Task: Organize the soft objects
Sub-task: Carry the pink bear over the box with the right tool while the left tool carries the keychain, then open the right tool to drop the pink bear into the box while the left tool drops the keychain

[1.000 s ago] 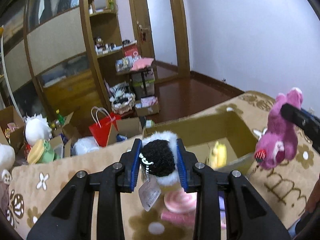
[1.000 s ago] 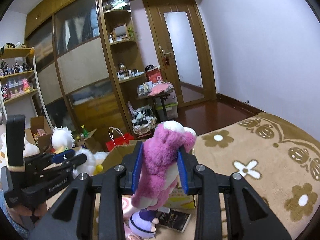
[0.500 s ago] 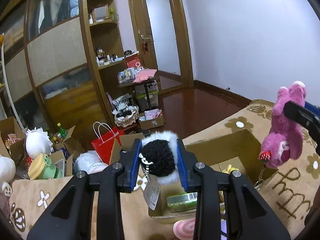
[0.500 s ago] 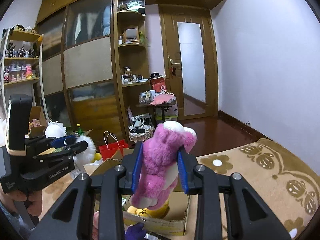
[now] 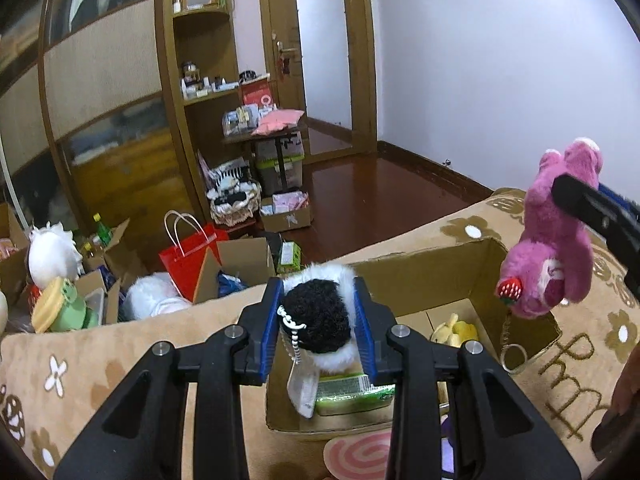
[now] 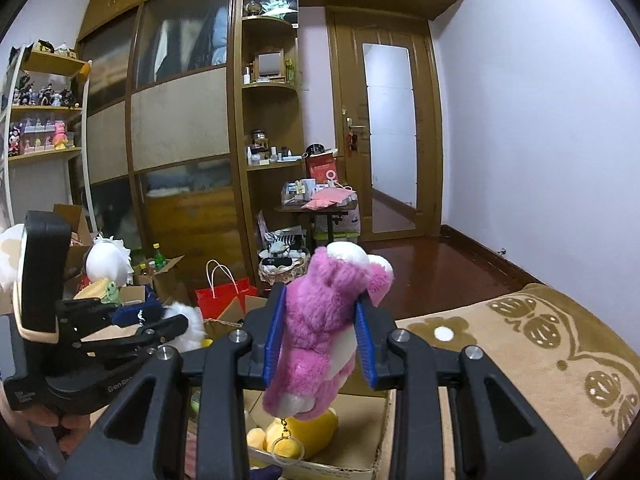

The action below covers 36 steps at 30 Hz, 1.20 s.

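Both toys hang over the open cardboard box [image 5: 424,268] that sits on the brown flowered blanket [image 5: 472,232], so the step in hand looks like dropping them in.

The left hand-held gripper [image 5: 319,322] is clamped on a black-and-white plush [image 5: 320,316], which sits above the box's near-left corner with a paper tag and bead chain dangling beneath it. The right hand-held gripper [image 6: 320,340] is squeezed tight on the pink bear [image 6: 324,320], held head-down above the box's right side, its keyring swinging just above a yellow plush [image 6: 296,434] already lying inside.

From where I stand, the bear seems the better placed of the two. I would lower it until its head nears the yellow plush, then part the jaws, so it settles instead of bouncing out over the box's low front wall. The black-and-white plush hangs close to the box's edge; it wants carrying further toward the box's middle, past the green packet [image 5: 352,392], before release. Mind the tag and the keyring: either could snag on a cardboard flap.
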Tool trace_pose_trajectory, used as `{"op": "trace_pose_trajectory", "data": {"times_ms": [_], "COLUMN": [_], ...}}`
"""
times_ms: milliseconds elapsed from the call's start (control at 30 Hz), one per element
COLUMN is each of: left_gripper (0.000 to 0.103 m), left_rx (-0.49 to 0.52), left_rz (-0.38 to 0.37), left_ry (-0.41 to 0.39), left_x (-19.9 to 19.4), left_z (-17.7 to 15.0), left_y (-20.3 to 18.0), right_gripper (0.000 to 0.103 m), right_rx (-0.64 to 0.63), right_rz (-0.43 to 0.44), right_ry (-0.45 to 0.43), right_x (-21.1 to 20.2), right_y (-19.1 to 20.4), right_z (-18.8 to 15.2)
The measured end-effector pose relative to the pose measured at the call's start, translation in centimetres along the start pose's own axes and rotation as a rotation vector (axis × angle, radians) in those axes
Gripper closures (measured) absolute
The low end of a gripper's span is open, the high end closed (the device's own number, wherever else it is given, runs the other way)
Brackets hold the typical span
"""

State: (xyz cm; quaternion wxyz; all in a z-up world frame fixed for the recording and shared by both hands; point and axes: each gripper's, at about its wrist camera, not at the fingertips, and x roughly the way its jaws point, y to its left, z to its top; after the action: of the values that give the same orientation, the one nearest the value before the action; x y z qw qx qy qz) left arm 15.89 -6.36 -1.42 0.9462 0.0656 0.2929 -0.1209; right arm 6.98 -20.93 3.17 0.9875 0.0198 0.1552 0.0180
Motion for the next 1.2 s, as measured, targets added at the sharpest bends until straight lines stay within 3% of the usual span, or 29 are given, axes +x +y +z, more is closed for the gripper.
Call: {"op": "trace_pose_trajectory", "data": {"times_ms": [300, 433, 833, 1033, 1100, 1200], "left_gripper": [0.07, 0.07, 0.069, 0.069, 0.067, 0.048], "left_rx": [-0.032, -0.064, 0.037, 0.01, 0.001, -0.008], "left_rz": [0.003, -0.03, -0.015, -0.003, 0.005, 0.016], "left_ry": [0.052, 0.086, 0.157, 0.177, 0.178, 0.167], "left_x": [1.5, 2.2, 3.5, 3.8, 3.5, 2.7], "left_z": [-1.0, -1.3, -2.4, -2.6, -2.6, -2.6], "left_y": [0.6, 0.9, -1.1, -0.8, -0.6, -0.2], "right_gripper": [0.069, 0.069, 0.067, 0.065, 0.064, 0.056], "right_rx": [0.049, 0.064, 0.083, 0.089, 0.09, 0.109], "right_rz": [0.036, 0.044, 0.043, 0.043, 0.038, 0.033], "right_ry": [0.109, 0.141, 0.236, 0.244, 0.239, 0.223], "right_x": [2.8, 3.6, 5.2, 5.2, 5.0, 4.2], "right_y": [-0.7, -0.8, -1.0, -1.0, -1.1, -1.1], "right_z": [-2.3, -3.0, -4.7, -5.1, -4.9, -4.8]}}
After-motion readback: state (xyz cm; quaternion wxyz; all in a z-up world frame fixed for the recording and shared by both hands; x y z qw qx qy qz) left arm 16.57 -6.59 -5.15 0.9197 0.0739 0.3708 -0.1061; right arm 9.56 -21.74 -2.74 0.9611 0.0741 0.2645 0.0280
